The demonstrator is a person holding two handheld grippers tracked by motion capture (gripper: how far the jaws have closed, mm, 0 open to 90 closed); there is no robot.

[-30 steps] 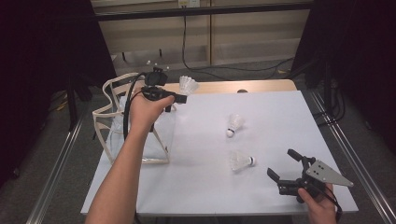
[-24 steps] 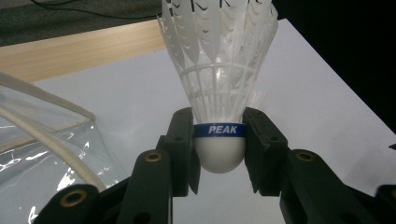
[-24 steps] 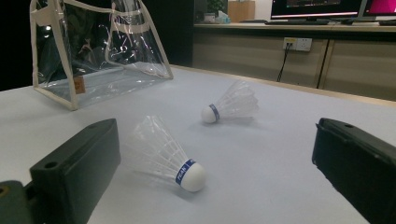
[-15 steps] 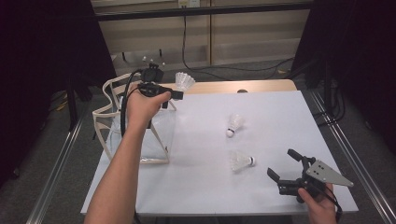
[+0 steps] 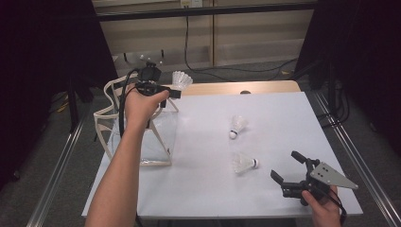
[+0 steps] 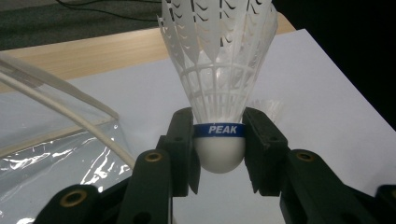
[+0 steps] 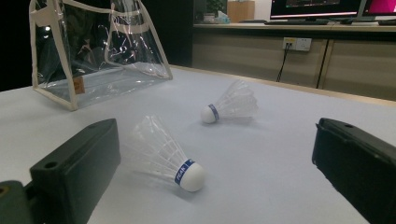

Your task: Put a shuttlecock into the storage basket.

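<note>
The left gripper (image 6: 218, 154) clamps a shuttlecock (image 6: 218, 79) by its cork, jaws pressed at the blue band — the feather skirt stands free beyond the jaws, uncrushed. The clear bag (image 5: 142, 127) sits just below and beside this gripper, mouth upward, seemingly to receive the shuttlecock. The right gripper (image 5: 289, 169) rests low near the table's (image 5: 293, 113) near edge, jaws apart and empty; two more shuttlecocks — nearer (image 7: 168, 156), farther (image 7: 229, 108) — lie on their sides ahead of it.
</note>
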